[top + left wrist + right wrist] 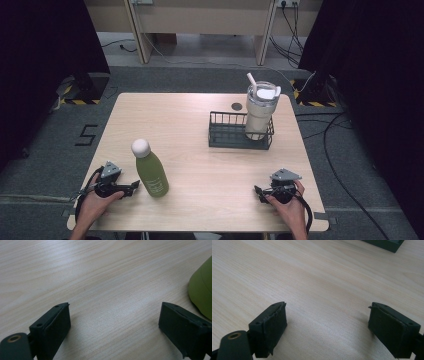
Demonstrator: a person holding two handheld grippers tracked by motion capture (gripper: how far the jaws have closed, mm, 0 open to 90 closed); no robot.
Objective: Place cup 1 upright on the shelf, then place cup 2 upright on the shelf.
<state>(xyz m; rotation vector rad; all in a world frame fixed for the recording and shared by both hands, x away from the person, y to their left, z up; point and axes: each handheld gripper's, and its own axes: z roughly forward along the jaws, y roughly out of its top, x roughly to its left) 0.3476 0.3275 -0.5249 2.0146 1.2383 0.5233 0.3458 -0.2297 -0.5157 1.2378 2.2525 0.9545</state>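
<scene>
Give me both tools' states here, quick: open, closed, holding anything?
Left tool: open, holding nothing, low over the table beside the green bottle.
Right tool: open, holding nothing, low over bare tabletop.

Upright green bottle (152, 175) with white cap, near table's (200, 150) front left.

1. We see a light wooden desk (200, 120) standing on grey carpet (200, 75).
2. Black curtains (45, 45) hang at both sides.
3. A pale furniture frame (200, 20) stands beyond, with cables (330, 150) trailing across the floor.
</scene>
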